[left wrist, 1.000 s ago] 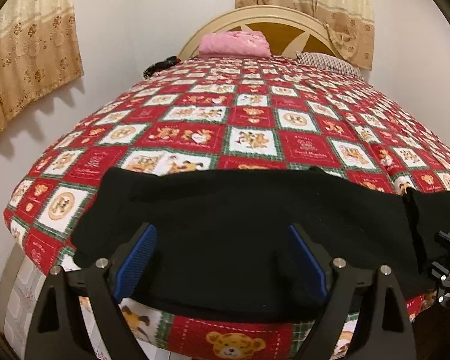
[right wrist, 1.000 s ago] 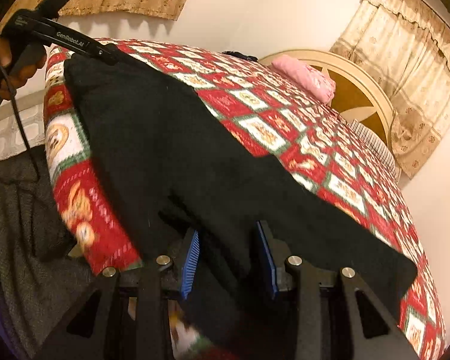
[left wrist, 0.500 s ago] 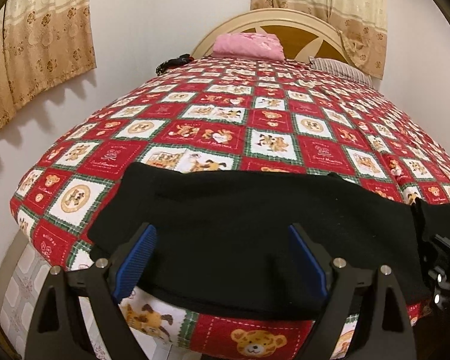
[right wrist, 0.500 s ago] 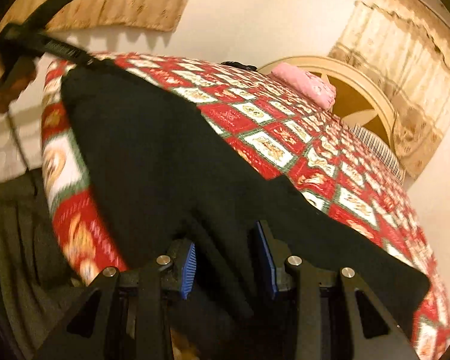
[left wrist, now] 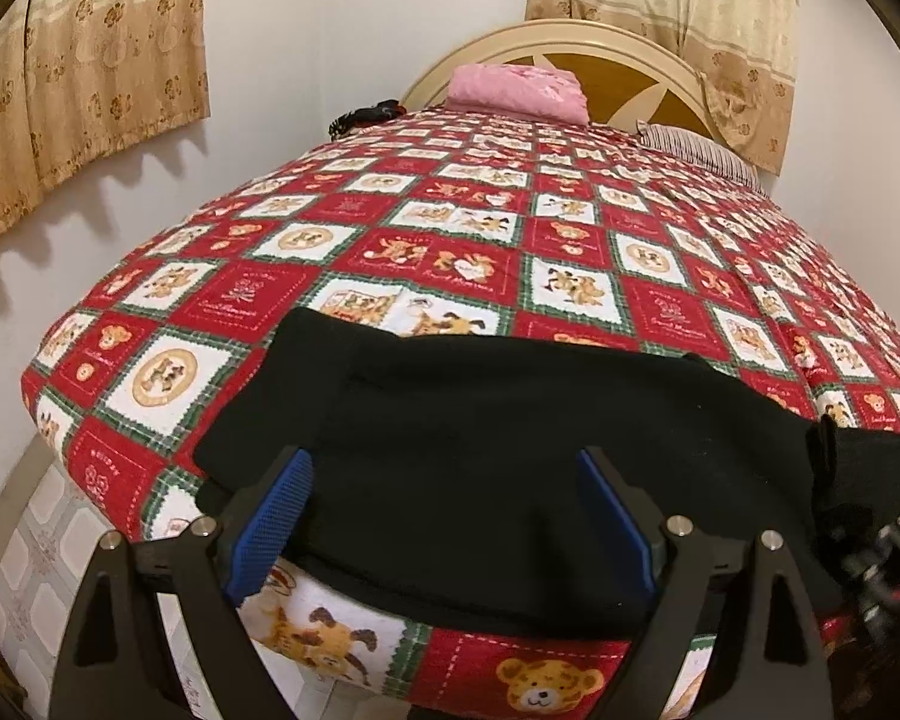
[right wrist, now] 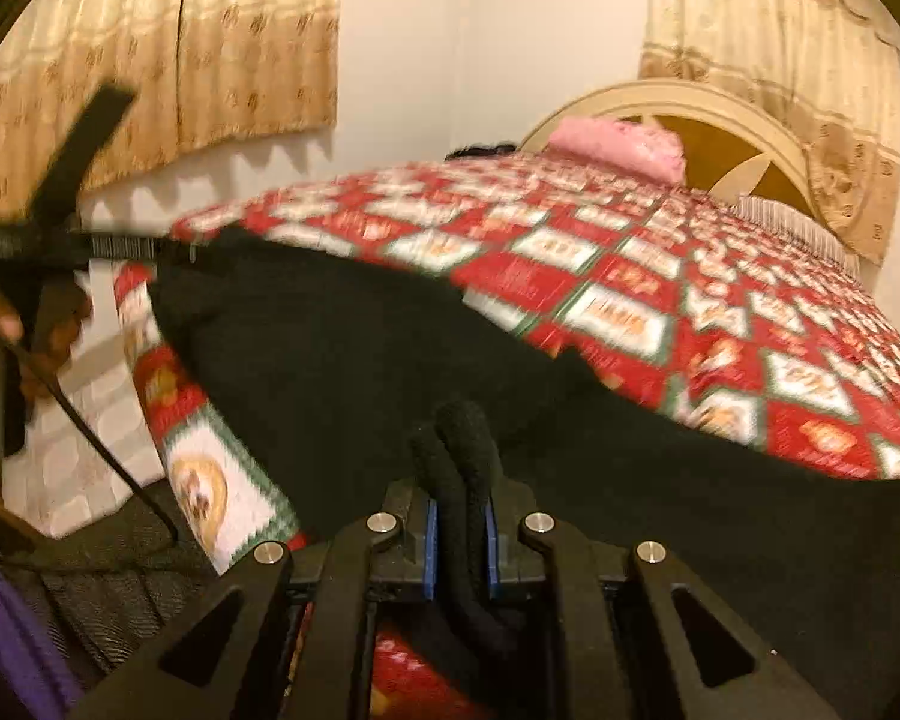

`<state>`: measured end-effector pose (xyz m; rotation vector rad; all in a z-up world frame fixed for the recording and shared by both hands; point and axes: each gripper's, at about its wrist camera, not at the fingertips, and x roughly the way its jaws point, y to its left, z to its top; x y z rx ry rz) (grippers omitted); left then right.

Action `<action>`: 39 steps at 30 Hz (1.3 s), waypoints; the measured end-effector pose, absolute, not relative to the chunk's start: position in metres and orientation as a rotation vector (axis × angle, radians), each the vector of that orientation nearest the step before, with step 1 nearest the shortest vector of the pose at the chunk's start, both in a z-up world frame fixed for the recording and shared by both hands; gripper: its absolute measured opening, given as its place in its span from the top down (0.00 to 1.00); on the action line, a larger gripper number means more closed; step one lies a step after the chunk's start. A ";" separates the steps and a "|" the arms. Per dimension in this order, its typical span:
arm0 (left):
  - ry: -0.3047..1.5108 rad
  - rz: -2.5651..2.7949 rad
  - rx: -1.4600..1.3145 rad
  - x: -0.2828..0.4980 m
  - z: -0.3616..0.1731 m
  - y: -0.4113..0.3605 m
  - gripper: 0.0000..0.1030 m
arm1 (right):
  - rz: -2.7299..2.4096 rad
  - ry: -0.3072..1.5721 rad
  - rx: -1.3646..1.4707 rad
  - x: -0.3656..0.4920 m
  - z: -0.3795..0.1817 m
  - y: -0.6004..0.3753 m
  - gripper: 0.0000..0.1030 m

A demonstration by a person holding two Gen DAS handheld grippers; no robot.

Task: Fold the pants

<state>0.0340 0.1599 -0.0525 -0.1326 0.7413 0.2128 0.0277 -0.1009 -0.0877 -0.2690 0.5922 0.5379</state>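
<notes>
bedspread (left wrist: 450, 252) | right tool (right wrist: 457, 546) clamps pants (right wrist: 354, 360); print illegible

The left wrist camera sits low at the foot of the bed (left wrist: 450, 228), just behind the left tool (left wrist: 444, 516), and faces up the mattress toward the headboard (left wrist: 642, 66). The right wrist camera rides behind the right tool (right wrist: 457, 546), close at the same foot edge but further to the right, angled across the bed toward the far left corner. Both views take in the black pants (left wrist: 510, 450) along the near edge, the pink pillow (left wrist: 519, 90) and the curtains (left wrist: 90, 66). The left tool shows at the left of the right view, blurred.
</notes>
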 end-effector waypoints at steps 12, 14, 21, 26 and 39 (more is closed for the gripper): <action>0.674 0.028 0.002 0.049 -0.030 0.100 0.11 | 0.475 0.452 -0.017 -0.008 -0.013 -0.196 0.59; 0.660 -0.058 0.006 0.059 -0.022 0.075 0.11 | 0.379 0.468 0.029 0.000 -0.009 -0.231 0.59; 0.679 -0.261 0.009 0.081 -0.021 -0.013 0.11 | 0.181 0.600 0.135 0.047 -0.043 -0.299 0.59; 0.798 -0.278 0.098 0.080 -0.065 -0.050 0.11 | 0.150 0.601 0.299 0.061 -0.063 -0.318 0.59; 0.686 -0.013 -0.019 0.030 -0.040 0.065 0.11 | 0.173 0.405 0.242 0.024 -0.013 -0.276 0.59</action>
